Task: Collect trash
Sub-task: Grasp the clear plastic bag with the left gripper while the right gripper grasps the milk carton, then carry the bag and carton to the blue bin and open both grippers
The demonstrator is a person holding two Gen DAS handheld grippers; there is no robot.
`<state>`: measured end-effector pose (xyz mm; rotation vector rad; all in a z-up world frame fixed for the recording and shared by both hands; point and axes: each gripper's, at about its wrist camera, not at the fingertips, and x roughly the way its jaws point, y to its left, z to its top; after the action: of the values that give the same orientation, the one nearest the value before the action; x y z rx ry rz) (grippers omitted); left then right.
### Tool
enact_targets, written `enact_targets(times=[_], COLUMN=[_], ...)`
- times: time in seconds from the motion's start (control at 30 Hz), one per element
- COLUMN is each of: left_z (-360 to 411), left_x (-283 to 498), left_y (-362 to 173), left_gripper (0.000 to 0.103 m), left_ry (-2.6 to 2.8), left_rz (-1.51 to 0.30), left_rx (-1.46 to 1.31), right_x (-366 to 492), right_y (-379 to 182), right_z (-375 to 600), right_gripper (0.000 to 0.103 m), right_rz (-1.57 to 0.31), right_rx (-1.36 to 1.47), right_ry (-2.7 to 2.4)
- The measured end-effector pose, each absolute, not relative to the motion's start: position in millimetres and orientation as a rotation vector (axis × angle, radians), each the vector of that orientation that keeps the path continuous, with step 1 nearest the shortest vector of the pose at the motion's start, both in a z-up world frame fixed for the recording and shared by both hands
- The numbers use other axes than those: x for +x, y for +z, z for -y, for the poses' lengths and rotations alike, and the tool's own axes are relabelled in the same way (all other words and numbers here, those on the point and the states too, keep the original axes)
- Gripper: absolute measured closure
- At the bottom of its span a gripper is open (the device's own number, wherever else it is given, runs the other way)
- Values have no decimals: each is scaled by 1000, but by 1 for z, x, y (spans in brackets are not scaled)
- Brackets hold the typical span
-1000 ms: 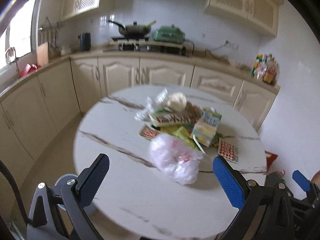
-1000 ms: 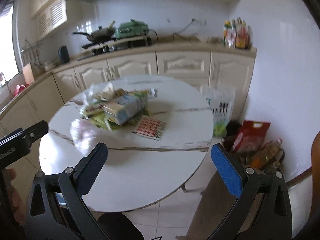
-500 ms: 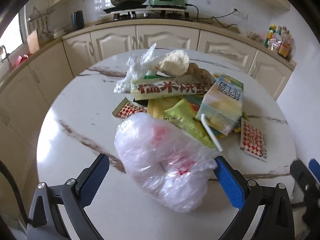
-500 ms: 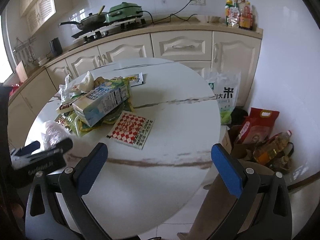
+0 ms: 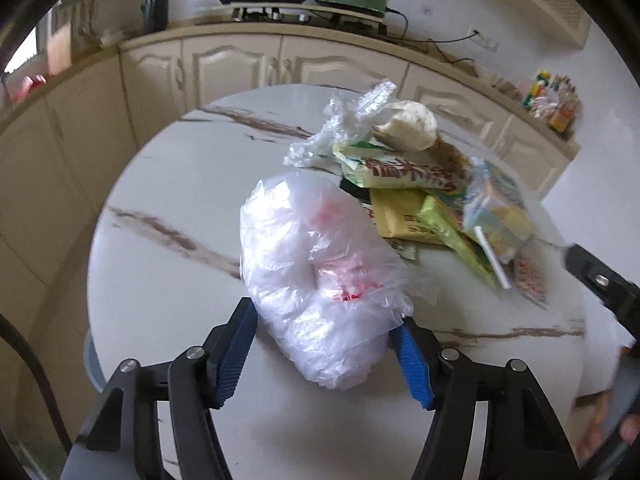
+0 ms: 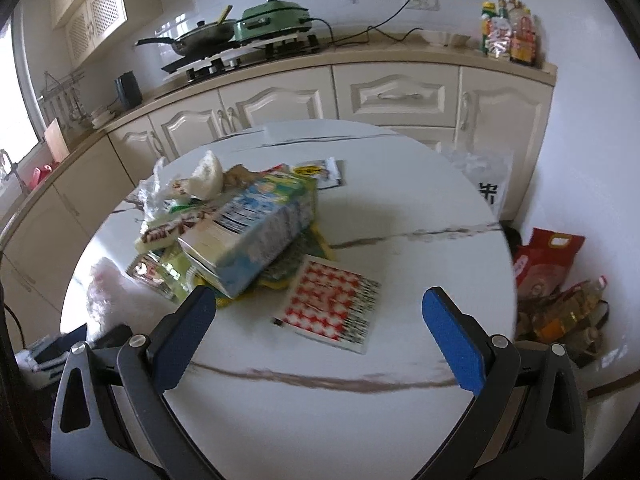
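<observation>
Left gripper (image 5: 326, 340): jaws closing around crumpled plastic bag (image 5: 320, 276) on round table (image 5: 168, 272).
Right gripper (image 6: 316, 330): released, empty, above table beside checkered wrapper (image 6: 332, 306).

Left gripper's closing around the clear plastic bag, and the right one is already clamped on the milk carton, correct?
Not quite. The right gripper holds nothing: in the right wrist view its jaws stand wide open, short of the milk carton. The left gripper is indeed closing around the clear plastic bag.
</observation>
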<state>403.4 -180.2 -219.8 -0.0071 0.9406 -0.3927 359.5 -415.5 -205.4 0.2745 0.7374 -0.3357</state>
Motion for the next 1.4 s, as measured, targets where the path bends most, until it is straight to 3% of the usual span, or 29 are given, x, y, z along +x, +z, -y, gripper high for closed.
enact_targets(times=[0.1, 0.17, 0.23, 0.43, 0.5, 0.57, 0.97, 1.03, 1.07, 1.1, 1.27, 1.4], left_z=[173, 170, 173, 184, 187, 187, 134, 117, 110, 101, 50, 5], left_x=[400, 398, 403, 426, 425, 423, 404, 403, 403, 402, 400, 397], left_y=[-208, -201, -196, -219, -220, -219, -177, -169, -167, -163, -153, -157], left_gripper=[31, 15, 13, 17, 32, 38, 38, 38, 38, 38, 38, 38], left_ry=[-444, -480, -473, -382, -375, -403, -440, -430, -426, -422, -379, -318], left_rz=[-975, -968, -941, -1006, -986, -977, -854, -831, -826, -818, -779, -769], left_rx=[-39, -84, -100, -57, -25, -29, -46, -60, -70, -83, -136, -152], right_x=[368, 372, 376, 388, 393, 402, 480, 480, 478, 477, 460, 440], right_y=[-202, -200, -198, -198, -198, -199, -231, -236, -237, -237, -228, -205], right_z=[410, 408, 405, 407, 407, 405, 403, 402, 402, 401, 404, 396], right_gripper=[0, 0, 0, 0, 0, 0, 0, 16, 37, 43, 56, 57], right_rz=[-736, -728, -723, -738, -740, -753, -919, -919, -920, -920, -876, -792], right_rx=[287, 287, 290, 308, 311, 306, 337, 343, 340, 332, 326, 301], right_ry=[-328, -323, -322, -347, -342, -348, -437, -423, -423, -432, -470, -487])
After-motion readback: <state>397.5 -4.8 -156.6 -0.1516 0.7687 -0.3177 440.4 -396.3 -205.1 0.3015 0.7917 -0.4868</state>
